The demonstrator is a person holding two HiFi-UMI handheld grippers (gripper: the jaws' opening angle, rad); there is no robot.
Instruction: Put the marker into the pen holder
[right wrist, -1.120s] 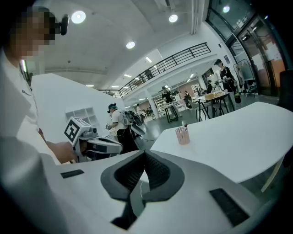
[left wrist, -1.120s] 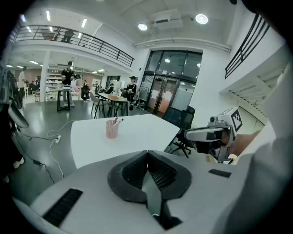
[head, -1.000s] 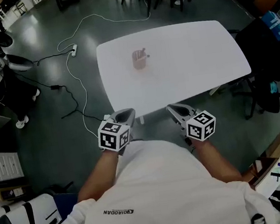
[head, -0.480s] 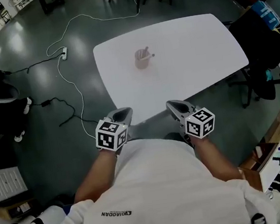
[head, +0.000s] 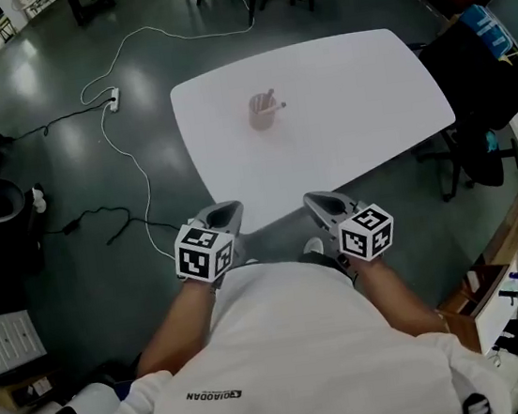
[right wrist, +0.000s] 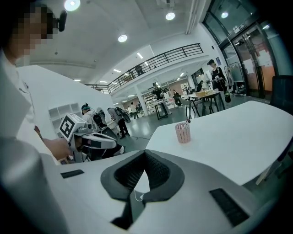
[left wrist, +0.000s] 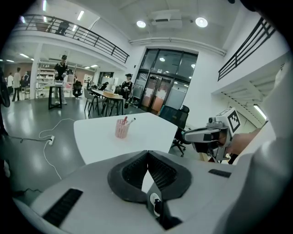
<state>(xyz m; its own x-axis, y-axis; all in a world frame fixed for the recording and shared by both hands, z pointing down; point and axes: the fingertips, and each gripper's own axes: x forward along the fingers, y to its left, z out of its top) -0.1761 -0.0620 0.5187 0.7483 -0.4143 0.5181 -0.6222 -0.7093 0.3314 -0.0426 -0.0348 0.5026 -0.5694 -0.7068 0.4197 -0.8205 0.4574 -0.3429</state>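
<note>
A pink mesh pen holder (head: 262,114) stands on the white table (head: 351,113), left of its middle. Markers (head: 273,107) stick out of its top. In the left gripper view the holder (left wrist: 121,129) is far ahead with a white marker (left wrist: 130,121) leaning out of it; in the right gripper view the holder (right wrist: 182,132) is just as distant. My left gripper (head: 226,212) and right gripper (head: 320,202) hang side by side at the table's near edge, close to my body. Both are shut with nothing between the pads (left wrist: 158,170), (right wrist: 155,170).
A white cable and power strip (head: 112,100) lie on the dark floor left of the table. A black office chair (head: 488,114) stands at the table's right end. Chairs and more tables stand behind. People are in the far background of both gripper views.
Both grippers shifted a little together with my body, and the floor and table slid slightly in the head view. Holder and markers have not moved. Jaws stayed shut.
</note>
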